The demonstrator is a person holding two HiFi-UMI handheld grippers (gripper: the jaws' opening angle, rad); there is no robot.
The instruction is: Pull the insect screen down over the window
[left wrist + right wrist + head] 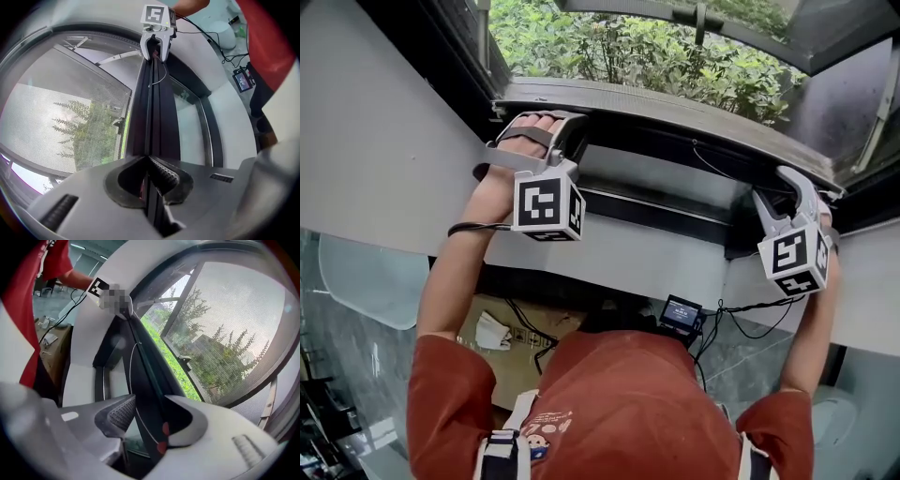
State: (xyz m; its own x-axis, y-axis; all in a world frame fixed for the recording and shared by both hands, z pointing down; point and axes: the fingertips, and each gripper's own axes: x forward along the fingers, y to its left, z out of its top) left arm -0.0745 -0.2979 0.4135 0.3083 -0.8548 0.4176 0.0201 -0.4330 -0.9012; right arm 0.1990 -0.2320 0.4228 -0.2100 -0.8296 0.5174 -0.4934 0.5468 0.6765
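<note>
The insect screen's dark pull bar (pixel 675 108) runs across the window above the person. My left gripper (pixel 539 122) is at its left end, and in the left gripper view it (pixel 149 161) is shut on the bar (pixel 154 117), with both ribbed pads pressed against it. My right gripper (pixel 792 183) is at the bar's right end. In the right gripper view it (pixel 150 413) stands open around the bar (pixel 145 380), and its ribbed pad (pixel 119 413) is apart from the bar. The grey mesh (pixel 234 324) spans the window beyond the bar.
Green bushes (pixel 628 52) show through the window. A window handle (pixel 185 361) sits on the frame behind the mesh. Below are white wall panels (pixel 384 141), a small screen device with cables (pixel 681 314) and an open cardboard box (pixel 502 337).
</note>
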